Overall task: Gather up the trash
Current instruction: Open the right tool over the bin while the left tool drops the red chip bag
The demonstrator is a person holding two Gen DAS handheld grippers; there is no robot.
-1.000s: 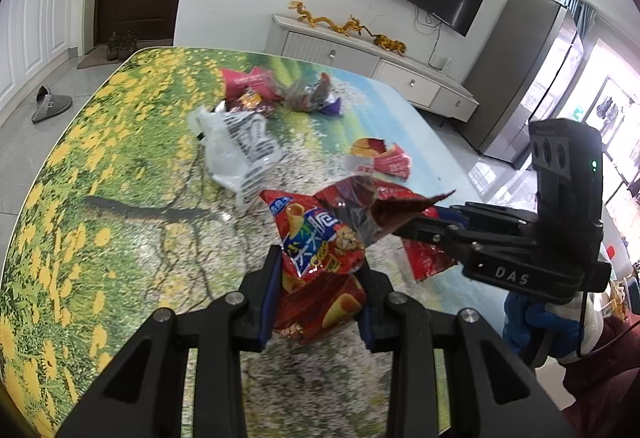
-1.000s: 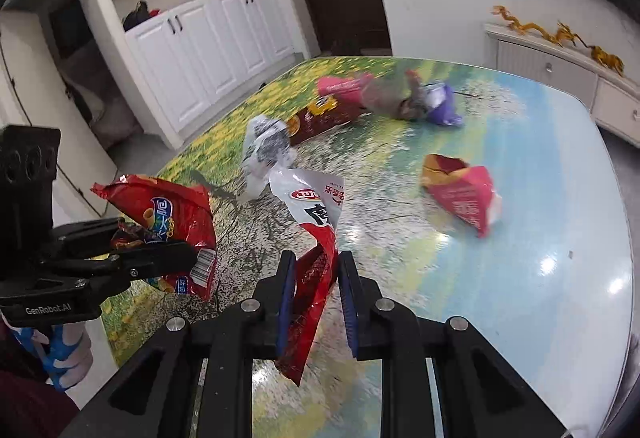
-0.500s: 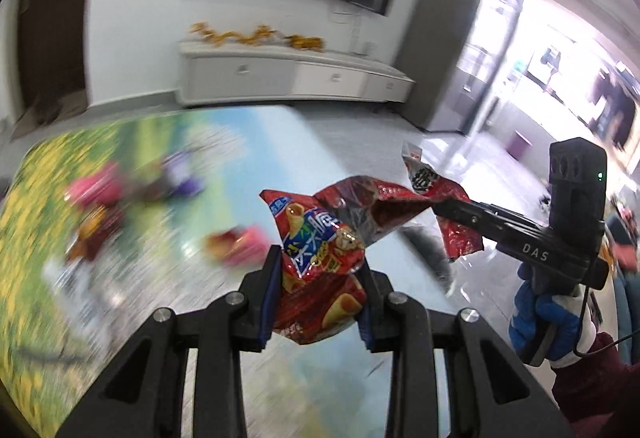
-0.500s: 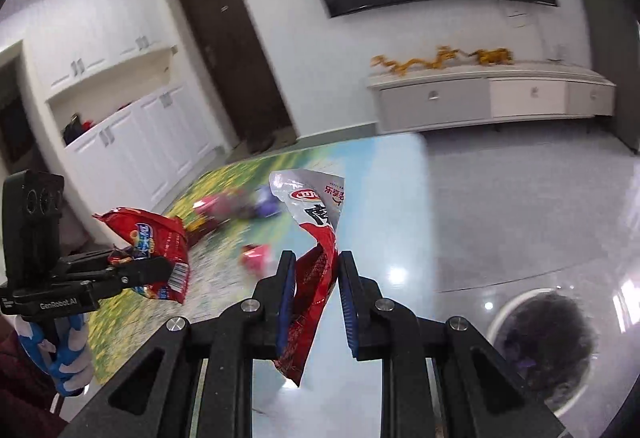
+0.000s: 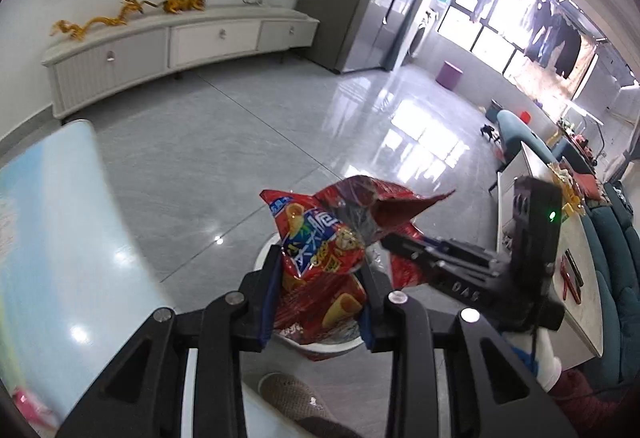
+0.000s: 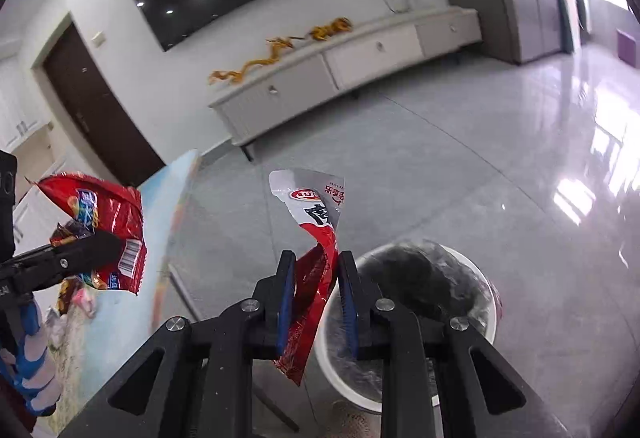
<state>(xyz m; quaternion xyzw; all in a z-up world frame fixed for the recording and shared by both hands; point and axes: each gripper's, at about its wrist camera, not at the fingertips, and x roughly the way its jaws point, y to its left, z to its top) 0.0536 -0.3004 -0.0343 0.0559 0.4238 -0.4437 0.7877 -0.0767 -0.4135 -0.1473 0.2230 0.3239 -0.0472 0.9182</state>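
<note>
Both hands have swung off the table (image 6: 120,318) toward the bin (image 6: 408,318) on the floor. Left gripper (image 5: 320,298) is clamped on a red snack bag (image 5: 320,250); right gripper (image 6: 316,298) pinches a red-and-white wrapper (image 6: 320,238), just left of the bin's rim. Best to centre each over the opening before letting go. Beyond, open floor runs to the cabinet (image 6: 340,69).

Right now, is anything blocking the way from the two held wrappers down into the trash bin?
Nothing visible does. The red and white wrapper hangs just beside the bin's open mouth, and the red snack bag hangs over its rim, with only air between.
</note>
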